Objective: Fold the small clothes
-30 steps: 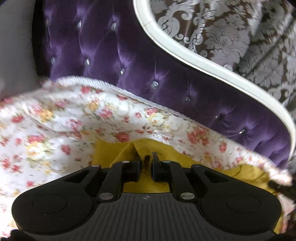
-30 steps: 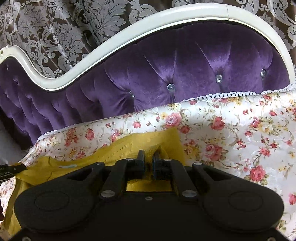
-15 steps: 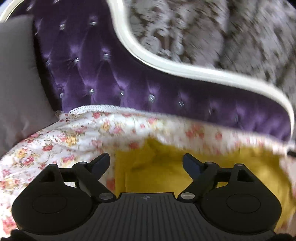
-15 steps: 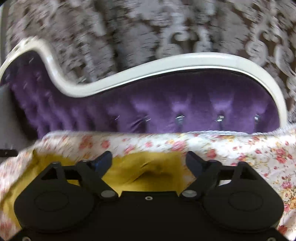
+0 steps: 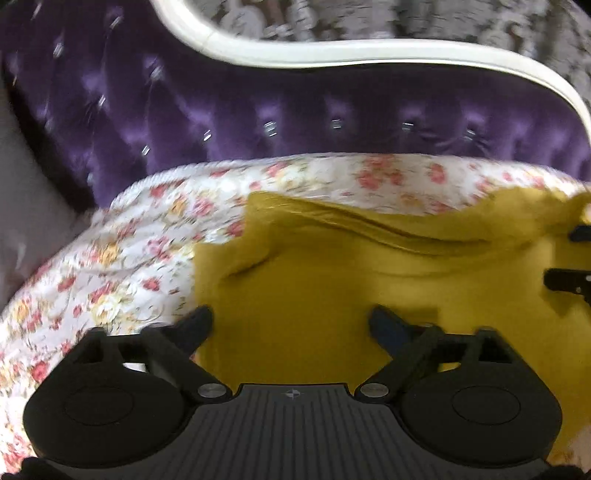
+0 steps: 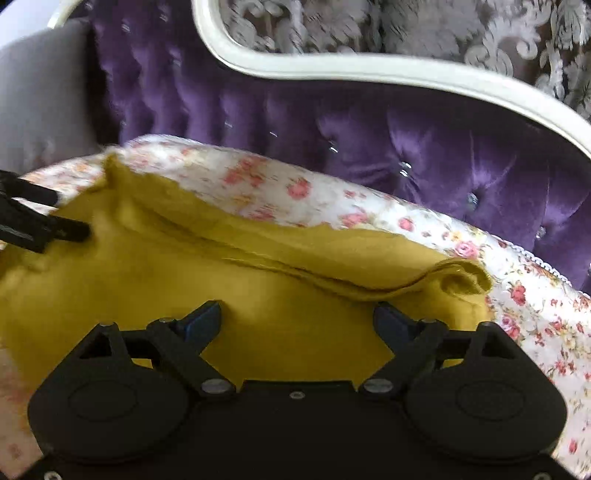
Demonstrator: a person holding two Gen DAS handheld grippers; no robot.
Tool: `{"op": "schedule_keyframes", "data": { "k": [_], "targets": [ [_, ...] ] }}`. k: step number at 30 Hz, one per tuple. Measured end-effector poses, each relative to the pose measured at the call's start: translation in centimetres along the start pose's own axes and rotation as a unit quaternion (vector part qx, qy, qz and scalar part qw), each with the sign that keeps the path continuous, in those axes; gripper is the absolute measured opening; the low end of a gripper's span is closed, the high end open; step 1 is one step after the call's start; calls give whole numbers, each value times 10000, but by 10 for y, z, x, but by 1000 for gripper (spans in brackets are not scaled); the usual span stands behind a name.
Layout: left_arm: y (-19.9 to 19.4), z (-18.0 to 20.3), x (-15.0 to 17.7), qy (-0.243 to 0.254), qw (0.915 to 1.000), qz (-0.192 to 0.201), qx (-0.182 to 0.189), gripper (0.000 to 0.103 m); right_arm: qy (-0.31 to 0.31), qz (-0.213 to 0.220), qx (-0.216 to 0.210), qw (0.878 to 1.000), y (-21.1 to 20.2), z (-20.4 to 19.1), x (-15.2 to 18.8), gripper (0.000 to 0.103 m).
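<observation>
A mustard-yellow garment (image 5: 332, 280) lies on the floral sheet (image 5: 110, 266), its far edge doubled over in a fold. It also shows in the right wrist view (image 6: 258, 295), with a rumpled corner at the right. My left gripper (image 5: 291, 325) is open and empty above the cloth's left part. My right gripper (image 6: 297, 319) is open and empty above the cloth's right part. The right gripper's fingers (image 5: 569, 280) show at the right edge of the left wrist view. The left gripper's fingers (image 6: 40, 225) show at the left edge of the right wrist view.
A purple tufted headboard (image 5: 295, 122) with a white curved frame (image 5: 332, 55) stands right behind the sheet, also in the right wrist view (image 6: 443, 155). Patterned damask wall (image 6: 369, 26) lies beyond. A grey surface (image 6: 37, 103) is at the far left.
Both grippers, shut on the yellow cloth a second ago, have opened and let it go. Both have pulled back and up, so more of the garment shows now.
</observation>
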State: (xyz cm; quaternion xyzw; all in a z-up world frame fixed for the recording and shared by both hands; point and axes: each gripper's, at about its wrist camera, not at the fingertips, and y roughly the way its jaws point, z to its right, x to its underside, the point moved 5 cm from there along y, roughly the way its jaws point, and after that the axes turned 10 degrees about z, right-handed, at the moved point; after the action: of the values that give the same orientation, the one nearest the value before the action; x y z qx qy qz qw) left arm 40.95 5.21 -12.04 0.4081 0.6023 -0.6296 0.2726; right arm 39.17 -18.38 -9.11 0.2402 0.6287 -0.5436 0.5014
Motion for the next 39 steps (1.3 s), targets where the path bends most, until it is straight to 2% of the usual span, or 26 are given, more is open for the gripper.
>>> {"op": "schedule_keyframes", "data": {
  "k": [7,10,13,19,23,27,29,34,36,39],
  "targets": [
    [12,-26,-1,-303,9995,-104,-1,102,643,-256,486,9964,38,54,-14,90],
    [12,-28,1,-397,9991,-118,44,102,794,-365,781,9931,44,68,-18,90],
    [11,-27,1,-421,9990,-134,43,102,1138,-366,835,9893,40,76,-21,90],
    [4,-16,-13,-104,9999,-18,39,101,837,106,570,9948,10,46,-17,91],
    [19,-15,-19,-35,9999,-87,-70,101,369,-71,537,9979,11,23,7,91],
    [32,-32,-13,-150,9993,-203,-265,103,396,-63,604,9974,-10,22,17,91],
    [27,-40,-8,-277,9989,-233,-310,103,373,-70,602,9975,-23,25,24,92],
    [-2,-43,-9,-102,9974,-115,-701,101,369,-112,697,9968,-50,28,34,95],
    [-15,-34,-17,-181,9977,124,-636,101,376,-105,720,9966,-52,26,33,95],
    [-26,-2,-29,-125,9988,383,-282,101,367,-78,780,9962,-51,24,32,96]
  ]
}}
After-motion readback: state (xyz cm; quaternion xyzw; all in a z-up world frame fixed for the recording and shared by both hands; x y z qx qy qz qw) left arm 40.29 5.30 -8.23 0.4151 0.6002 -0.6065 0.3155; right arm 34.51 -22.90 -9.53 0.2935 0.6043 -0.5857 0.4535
